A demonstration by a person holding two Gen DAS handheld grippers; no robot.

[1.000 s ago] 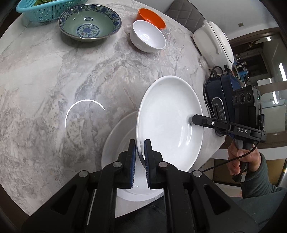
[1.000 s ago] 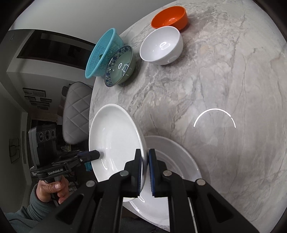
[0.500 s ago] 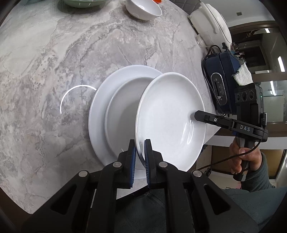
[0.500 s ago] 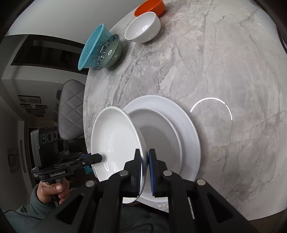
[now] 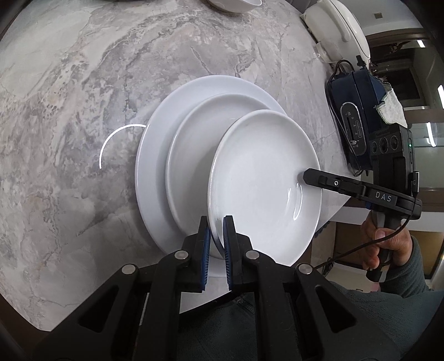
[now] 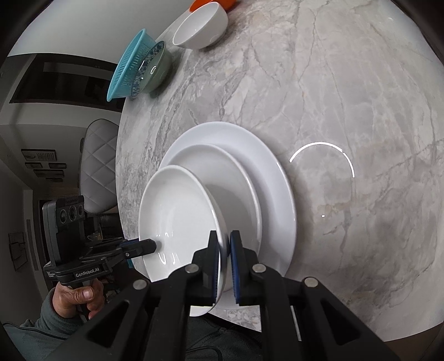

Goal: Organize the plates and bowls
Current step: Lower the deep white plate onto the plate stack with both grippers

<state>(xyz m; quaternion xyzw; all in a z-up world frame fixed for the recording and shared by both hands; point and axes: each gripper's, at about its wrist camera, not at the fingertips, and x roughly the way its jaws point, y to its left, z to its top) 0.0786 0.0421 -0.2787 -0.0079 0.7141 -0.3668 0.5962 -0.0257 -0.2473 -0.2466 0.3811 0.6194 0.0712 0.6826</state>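
1. Closest in, both tongs are clamped on the same small white plate (image 5: 263,177). The left tongs (image 5: 216,241) pinch its near rim, the right tongs (image 5: 301,177) bite the opposite edge. The pads hide the bit of rim they squeeze, so the exact contact is hard to see.
2. That plate is tilted and sits over the near edge of the surface (image 5: 69,111), partly overlapping a medium white plate (image 5: 194,144) that's stacked on a big white plate (image 5: 155,155). Can't tell if it's touching the medium one.
3. The stack sits right by the surface's near edge, with loads of bare marble beyond it.
4. Compared to a second ago, way more of the stack shows under the held plate.
5. Far side: a white bowl (image 6: 199,26), an orange bowl (image 6: 211,4) cut off at the frame edge, and a patterned bowl (image 6: 151,70) blocking part of a teal basket (image 6: 125,69).
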